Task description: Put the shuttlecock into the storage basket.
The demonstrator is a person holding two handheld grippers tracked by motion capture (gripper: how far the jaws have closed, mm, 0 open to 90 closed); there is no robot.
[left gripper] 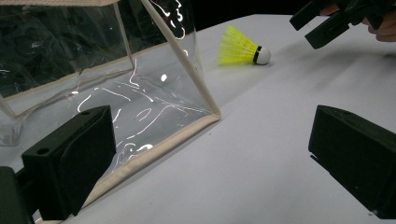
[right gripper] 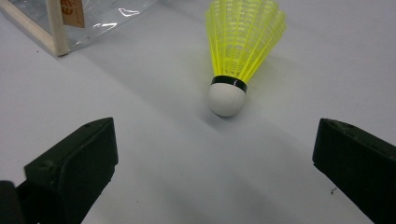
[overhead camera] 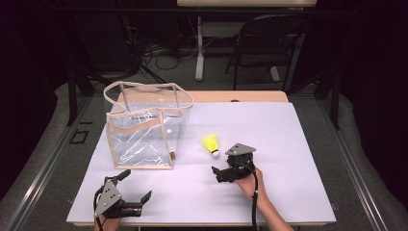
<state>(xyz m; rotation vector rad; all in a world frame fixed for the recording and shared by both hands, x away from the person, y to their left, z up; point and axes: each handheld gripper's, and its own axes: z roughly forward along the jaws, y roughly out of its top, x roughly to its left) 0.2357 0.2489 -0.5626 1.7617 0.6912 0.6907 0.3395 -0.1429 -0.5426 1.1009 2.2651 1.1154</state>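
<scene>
- High view: nearest the camera, the left gripper [overhead camera: 136,186] sits at the table's near left edge, jaws spread wide and holding nothing. The right gripper [overhead camera: 220,169] is right of centre, jaws parted and empty, pointing at the yellow shuttlecock [overhead camera: 211,144] just beyond it.
- The white tabletop [overhead camera: 269,144] is bare to the right and towards the far edge. The clear bag [overhead camera: 144,127] with beige trim stands upright on the left half, well apart from the shuttlecock.
- Beyond the table the room is dark: grey floor, a folding chair [overhead camera: 267,41] and another table's leg.
- Left gripper view: the two black jaws stand far apart. The bag's lower corner [left gripper: 212,114] lies between and just ahead of them; the shuttlecock [left gripper: 240,49] lies on its side farther off, open surface around it.
- Right gripper view: the jaws gape wide with bare white surface between. The shuttlecock [right gripper: 238,51] lies ahead, cork end [right gripper: 226,99] nearest, untouched. The bag's corner [right gripper: 56,28] is at upper left.
</scene>
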